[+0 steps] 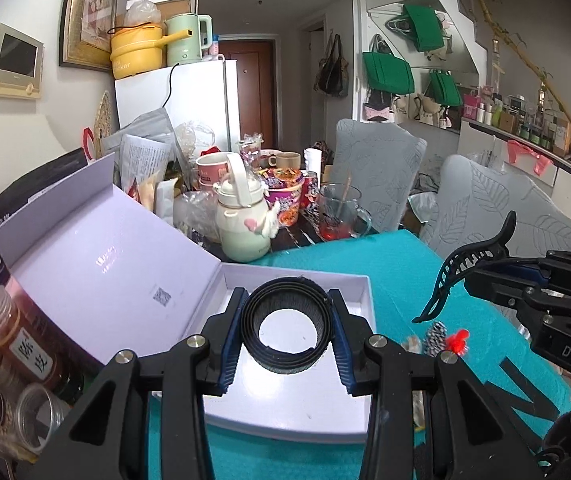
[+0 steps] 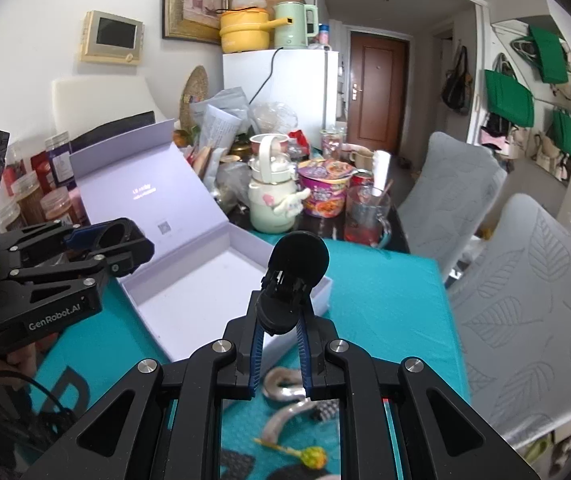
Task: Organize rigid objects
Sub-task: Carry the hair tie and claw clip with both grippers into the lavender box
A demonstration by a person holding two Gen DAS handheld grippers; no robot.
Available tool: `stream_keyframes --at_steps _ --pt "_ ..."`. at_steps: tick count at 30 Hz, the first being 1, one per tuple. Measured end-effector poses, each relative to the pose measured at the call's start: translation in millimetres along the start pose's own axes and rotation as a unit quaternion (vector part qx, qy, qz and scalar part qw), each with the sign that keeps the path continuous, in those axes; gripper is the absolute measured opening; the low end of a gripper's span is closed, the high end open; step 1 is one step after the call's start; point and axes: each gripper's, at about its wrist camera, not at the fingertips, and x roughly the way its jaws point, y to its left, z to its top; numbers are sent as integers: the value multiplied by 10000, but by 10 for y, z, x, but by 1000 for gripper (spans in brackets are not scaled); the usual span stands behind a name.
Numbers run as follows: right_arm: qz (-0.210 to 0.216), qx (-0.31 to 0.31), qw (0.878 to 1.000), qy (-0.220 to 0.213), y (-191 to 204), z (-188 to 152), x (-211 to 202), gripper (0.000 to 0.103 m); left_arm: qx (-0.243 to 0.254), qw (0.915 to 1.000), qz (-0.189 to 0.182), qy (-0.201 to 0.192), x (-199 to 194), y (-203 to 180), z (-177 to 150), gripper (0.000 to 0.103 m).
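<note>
Above the empty lavender box, left tongs clamp a black ring; right tongs grip a black hair claw.

A: What colour is the open box?

B: Pale lilac, lid and tray alike. The cloth beneath it is teal.

A: And the ring over the box?

B: Black, pinched between blue pads. The claw clip right of the box is black too.

A: Beyond the box?

B: A mint-and-cream kettle, a purple noodle cup, and grey leaf-patterned chair covers.
</note>
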Motion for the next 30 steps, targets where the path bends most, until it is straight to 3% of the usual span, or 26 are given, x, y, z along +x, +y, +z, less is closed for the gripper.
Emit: stream_keyframes --at_steps 7,13,30 --pt "155 31 9999 35 -33 220 360 15 -97 9996 240 -66 296 162 173 39" --pt "279 41 9996 13 -53 370 632 15 -219 9995 223 77 583 275 205 39" --pt "644 57 9944 839 -56 134 1437 15 -339 9925 136 1169 1313 371 -222 39"
